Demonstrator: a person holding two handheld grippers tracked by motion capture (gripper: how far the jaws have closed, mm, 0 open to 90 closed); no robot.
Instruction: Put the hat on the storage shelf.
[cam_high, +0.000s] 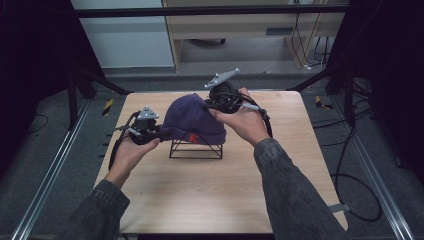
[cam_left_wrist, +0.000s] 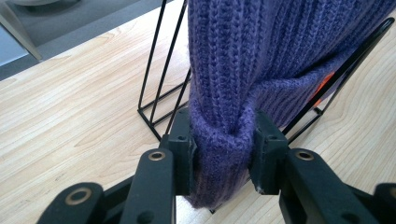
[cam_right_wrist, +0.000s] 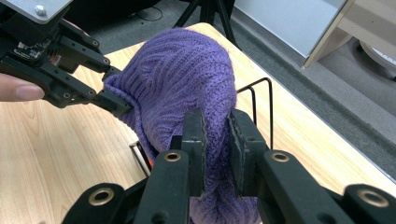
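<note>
Pale wood worktop (cam_high: 200, 200) occupies the centre of the high view, with dark floor and cables around it and a cabinet along the top of the frame. At mid-frame a black wire stand (cam_high: 196, 148) sits on the wood, and the purple knit hat (cam_high: 192, 120) is draped over it, folded brim low, a red label facing the lower edge.

My left claw (cam_high: 159, 133), left of centre, is pinching the brim; in the left gripper view the wool (cam_left_wrist: 224, 140) bunches thickly between both pads at bottom centre, the stand's wires (cam_left_wrist: 159, 93) behind it. My right claw (cam_high: 212, 106), just right of the crown, is clamped on a fold of knit; its own view shows the fabric (cam_right_wrist: 217, 140) squeezed between the jaws at lower centre.

Judgement: two grips on opposite sides keep the hat spread and level, so it can be seated on, or lifted clear of, the frame without snagging a wire.
</note>
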